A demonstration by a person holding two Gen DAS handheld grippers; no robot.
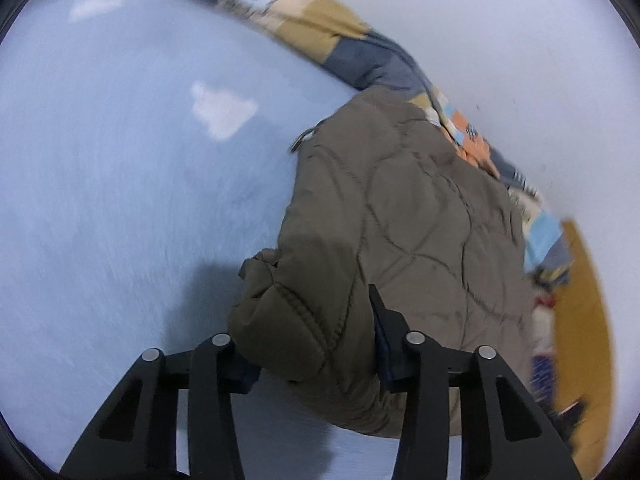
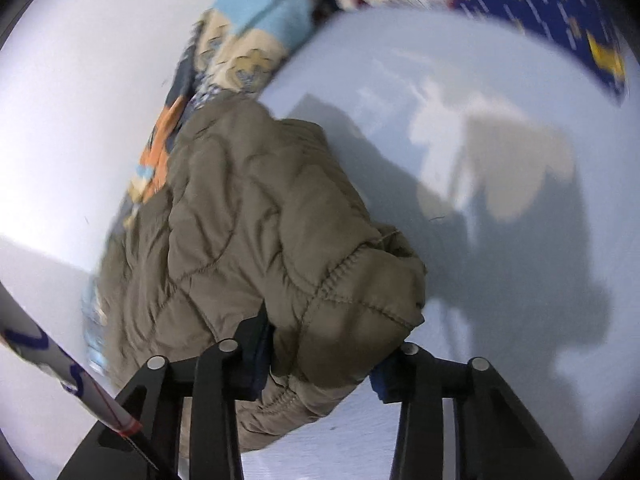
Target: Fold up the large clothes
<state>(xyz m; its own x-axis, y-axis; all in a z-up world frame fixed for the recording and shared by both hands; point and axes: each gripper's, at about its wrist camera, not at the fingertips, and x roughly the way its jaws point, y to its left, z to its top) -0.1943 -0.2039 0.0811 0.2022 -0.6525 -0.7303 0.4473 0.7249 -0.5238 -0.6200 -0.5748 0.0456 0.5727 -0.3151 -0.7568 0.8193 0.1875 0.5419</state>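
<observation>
An olive-brown quilted jacket (image 1: 408, 216) lies on a pale blue sheet (image 1: 120, 200). In the left wrist view its thick stitched corner bulges between the black fingers of my left gripper (image 1: 316, 344), which is shut on the jacket. The right wrist view shows the same jacket (image 2: 248, 216) bunched and lifted at another corner, with my right gripper (image 2: 324, 364) shut on that padded edge. Both pictures are motion-blurred. The jacket's far side runs up against a patterned blanket.
A patchwork blanket (image 1: 340, 44) in blue, tan and orange lies along the bed's far edge by a white wall (image 1: 520, 40). An orange-yellow surface (image 1: 580, 320) shows at the right. A dark blue patterned cloth (image 2: 552, 12) and a white tube with blue marks (image 2: 52, 364) appear in the right wrist view.
</observation>
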